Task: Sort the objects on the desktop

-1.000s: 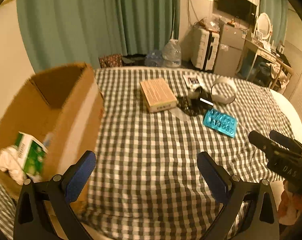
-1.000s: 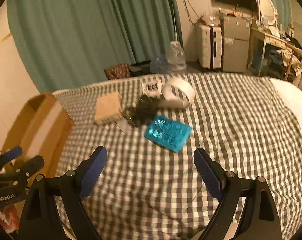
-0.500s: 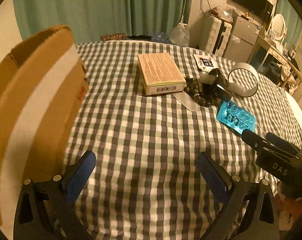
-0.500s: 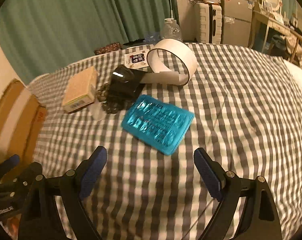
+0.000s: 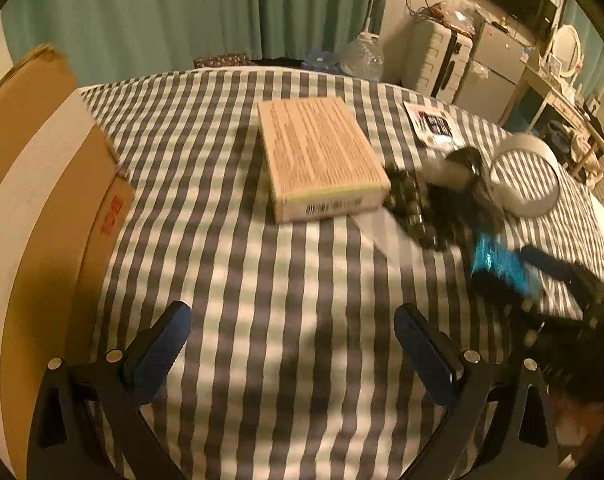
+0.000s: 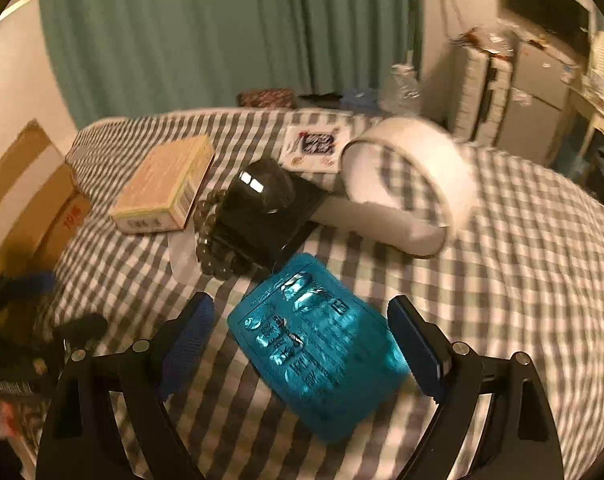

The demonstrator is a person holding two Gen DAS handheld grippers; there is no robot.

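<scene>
A teal blister pack (image 6: 318, 352) lies flat on the checked cloth (image 6: 522, 280), between the fingers of my right gripper (image 6: 302, 312), which is open; the pads stand clear of the pack. Beyond it are a black glossy object (image 6: 261, 196), a dark bead bracelet (image 6: 213, 240), a tan flat box (image 6: 165, 184) and a white tape roll (image 6: 406, 184). My left gripper (image 5: 291, 320) is open over bare cloth, short of the tan box (image 5: 320, 156). The blister pack (image 5: 502, 268) and the right gripper (image 5: 562, 276) show blurred at the right of the left wrist view.
An open cardboard box (image 5: 41, 200) stands at the left edge of the cloth. A printed sticker sheet (image 6: 314, 148) lies behind the black object. Green curtains, a suitcase and a small fridge stand beyond. Bare cloth stretches to the right of the tape roll.
Both grippers have come forward and down toward the objects. The blister pack now lies between the right fingers. The tan box is closer to the left gripper, and the cardboard box has slid to the left edge.
</scene>
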